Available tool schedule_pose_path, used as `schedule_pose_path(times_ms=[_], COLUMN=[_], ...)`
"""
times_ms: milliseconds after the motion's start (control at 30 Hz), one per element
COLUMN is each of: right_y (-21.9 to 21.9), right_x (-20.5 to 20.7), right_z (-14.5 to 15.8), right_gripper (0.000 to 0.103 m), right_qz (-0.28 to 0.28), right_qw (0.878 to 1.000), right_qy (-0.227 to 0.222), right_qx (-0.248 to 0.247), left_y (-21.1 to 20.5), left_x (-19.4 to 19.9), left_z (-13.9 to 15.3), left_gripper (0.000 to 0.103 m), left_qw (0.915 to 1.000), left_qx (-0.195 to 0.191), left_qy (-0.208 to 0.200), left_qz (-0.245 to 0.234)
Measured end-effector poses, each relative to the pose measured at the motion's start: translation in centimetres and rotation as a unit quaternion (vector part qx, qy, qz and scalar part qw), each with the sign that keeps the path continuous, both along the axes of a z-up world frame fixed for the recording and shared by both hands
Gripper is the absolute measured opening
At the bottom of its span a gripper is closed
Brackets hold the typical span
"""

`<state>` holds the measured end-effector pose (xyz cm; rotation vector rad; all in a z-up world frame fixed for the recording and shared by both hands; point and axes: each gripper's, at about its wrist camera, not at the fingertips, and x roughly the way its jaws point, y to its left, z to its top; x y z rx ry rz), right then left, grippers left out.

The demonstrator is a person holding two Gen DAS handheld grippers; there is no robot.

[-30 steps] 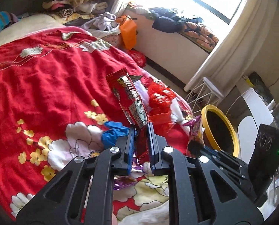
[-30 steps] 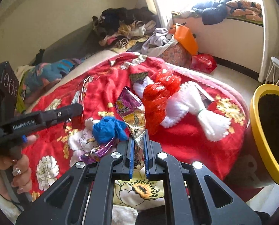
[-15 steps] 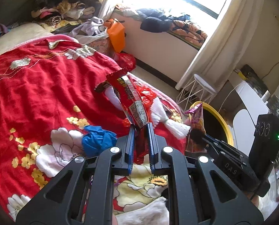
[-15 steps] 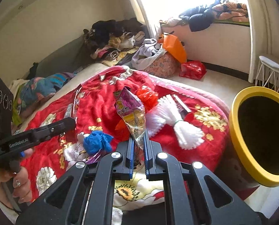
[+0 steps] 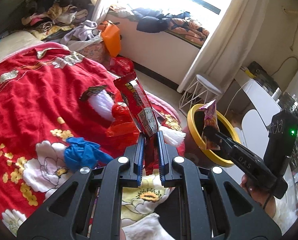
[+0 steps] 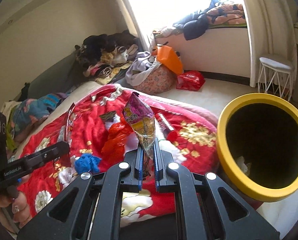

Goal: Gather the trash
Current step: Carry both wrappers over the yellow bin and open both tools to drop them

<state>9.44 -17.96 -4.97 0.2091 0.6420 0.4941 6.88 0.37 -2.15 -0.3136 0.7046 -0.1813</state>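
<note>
A: Your left claw (image 5: 150, 140) is clamped on a red snack wrapper (image 5: 139, 108). The wrapper's long axis runs up from the jaws, its top leaning left. It carries yellow lettering too small to read and a white printed panel near the jaws.

B: And your right claw (image 6: 147, 150)?

A: It is closed on a purple snack packet (image 6: 140, 123), upright, torn top uppermost, just left of the yellow-rimmed bin (image 6: 225, 120). Its yellow print is illegible.

B: Any readable marks?

A: "DAS" on the right claw's body in the left view; "GenRobot.AI" on the left claw's body in the right view.

B: Near the bin?

A: On the red floral blanket (image 5: 29, 92), left of the bin, lies a crumpled blue glove (image 5: 83, 156).
</note>
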Motion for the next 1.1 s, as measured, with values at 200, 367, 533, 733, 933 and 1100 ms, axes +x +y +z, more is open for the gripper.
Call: schedule_pose_path(times_ms=[200, 367, 533, 733, 933, 1100], right_y=[-2.2, -4.3, -6.3, -8.5, -10.3, -11.8], right_x=[0.5, 0.7, 0.8, 1.1, 1.2, 1.3], right_z=[0.1, -0.1, -0.2, -0.3, -0.7, -1.0], right_gripper=[0.009, 0.009, 0.009, 0.008, 0.008, 0.009], right_qz=[-0.028, -0.053, -0.083, -0.116, -0.145, -0.171], right_qw=[1.0, 0.998, 0.996, 0.993, 0.989, 0.985], right_qy=[-0.001, -0.004, -0.007, -0.008, -0.005, -0.005], right_qx=[0.012, 0.02, 0.023, 0.03, 0.032, 0.028], left_y=[-1.6, -3.0, -4.5, -6.5, -8.3, -9.5], left_x=[0.3, 0.6, 1.0, 1.6, 2.3, 3.1], left_z=[0.1, 0.1, 0.1, 0.0, -0.2, -0.6], left_gripper=[0.008, 0.008, 0.008, 0.008, 0.008, 0.008], left_qw=[0.9998, 0.9994, 0.9987, 0.9974, 0.9961, 0.9949], left_qx=[0.004, 0.008, 0.013, 0.02, 0.024, 0.027], left_qy=[-0.002, -0.003, -0.004, -0.006, -0.007, -0.004], left_qz=[-0.018, -0.033, -0.048, -0.068, -0.084, -0.097])
